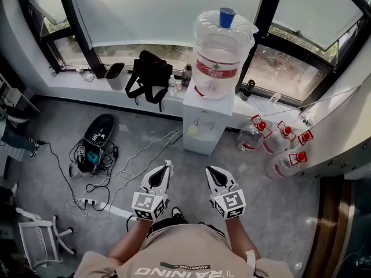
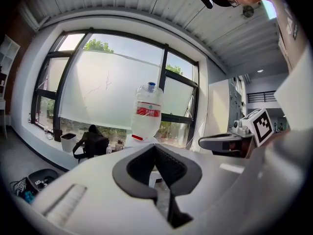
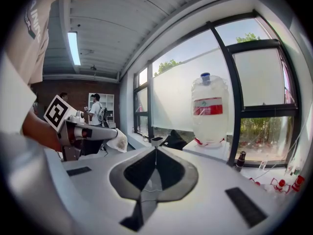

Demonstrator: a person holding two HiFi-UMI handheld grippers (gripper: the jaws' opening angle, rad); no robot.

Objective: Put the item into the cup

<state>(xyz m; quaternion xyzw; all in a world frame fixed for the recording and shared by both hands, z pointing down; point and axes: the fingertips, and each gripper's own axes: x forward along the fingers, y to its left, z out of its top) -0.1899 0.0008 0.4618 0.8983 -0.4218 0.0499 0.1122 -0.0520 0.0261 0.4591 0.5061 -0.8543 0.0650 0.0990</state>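
Left gripper (image 1: 168, 165) jaws pressed together, empty. Right gripper (image 1: 210, 170) same, empty. Both side by side, aimed 12 o'clock at water jug (image 1: 222, 57), blue cup (image 1: 227, 16) on top.

Your torso (image 1: 184, 251) runs off the head view's lower edge and covers your elbows. Someone's leg (image 1: 14, 139) is cut by the left edge. In the left gripper view, your left gripper (image 2: 155, 147) hides the dispenser (image 2: 141, 140) below its bottle. The windowsill (image 1: 69, 83) clutter is too small to name.
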